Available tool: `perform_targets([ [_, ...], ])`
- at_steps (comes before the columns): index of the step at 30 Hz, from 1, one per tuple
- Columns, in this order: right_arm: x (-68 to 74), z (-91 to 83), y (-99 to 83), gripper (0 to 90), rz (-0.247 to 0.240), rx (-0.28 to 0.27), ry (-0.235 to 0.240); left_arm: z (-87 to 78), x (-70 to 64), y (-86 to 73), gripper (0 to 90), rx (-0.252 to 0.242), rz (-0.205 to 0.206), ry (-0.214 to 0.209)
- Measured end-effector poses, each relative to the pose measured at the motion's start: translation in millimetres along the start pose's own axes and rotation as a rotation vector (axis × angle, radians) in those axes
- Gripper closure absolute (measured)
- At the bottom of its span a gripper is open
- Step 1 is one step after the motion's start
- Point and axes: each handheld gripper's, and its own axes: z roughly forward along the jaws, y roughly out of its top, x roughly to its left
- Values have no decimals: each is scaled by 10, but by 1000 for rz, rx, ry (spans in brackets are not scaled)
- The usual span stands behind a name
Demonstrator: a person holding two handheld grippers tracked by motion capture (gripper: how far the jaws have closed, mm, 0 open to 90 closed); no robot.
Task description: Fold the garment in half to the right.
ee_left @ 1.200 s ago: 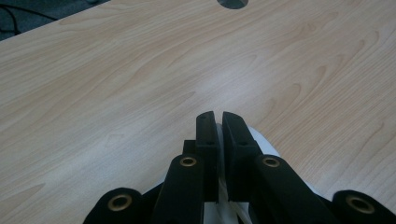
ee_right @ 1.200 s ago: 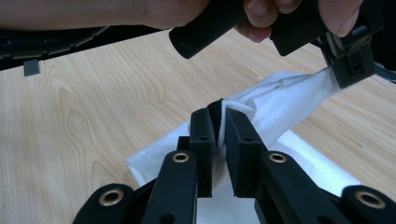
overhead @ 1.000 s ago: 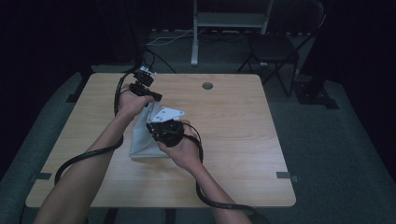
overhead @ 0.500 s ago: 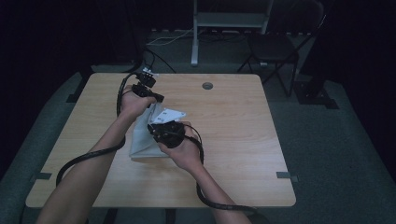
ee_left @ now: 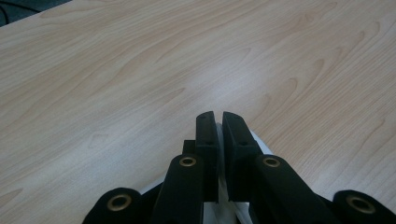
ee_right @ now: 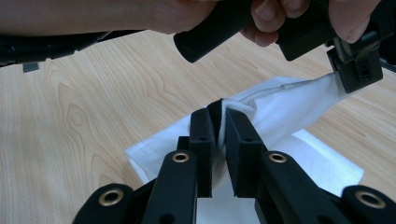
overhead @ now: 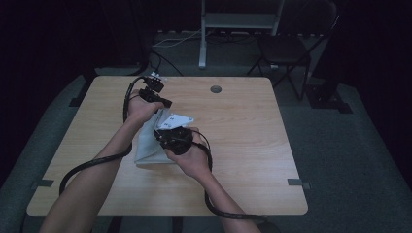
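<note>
High view: white cloth (overhead: 150, 143) lies left of desk (overhead: 252, 145) centre, its long axis running roughly 12 to 6. My left gripper (overhead: 154, 94) sits at the cloth's 12 o'clock end, my right gripper (overhead: 172, 136) near its 3 o'clock edge, closer to the bulk of the fabric. A fold is raised between them.

Left gripper view: jaws nearly closed, a sliver of white pinched between them; bare wood ahead. Probably a corner of the cloth (ee_left: 224, 196), though little of it shows.

Right gripper view: my jaws clamp a bunched ridge of cloth (ee_right: 280, 121). From there the fabric stretches toward 2 o'clock, where the left gripper (ee_right: 357, 70) holds its end, taut-looking. The rest lies flat on the desk (ee_right: 93, 107) below, a detail lost from above.
</note>
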Motion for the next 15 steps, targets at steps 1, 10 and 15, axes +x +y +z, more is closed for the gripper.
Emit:
perform_targets([
  [1,1,0,0,821,-1,0,0,0,-1,1,856,0,0,1],
  [10,-1,-3,-18,821,5,4,-1,34,-31,-1,856,0,0,-4],
  [15,-3,-4,-36,821,6,8,-1,56,-42,-5,856,6,5,-4],
])
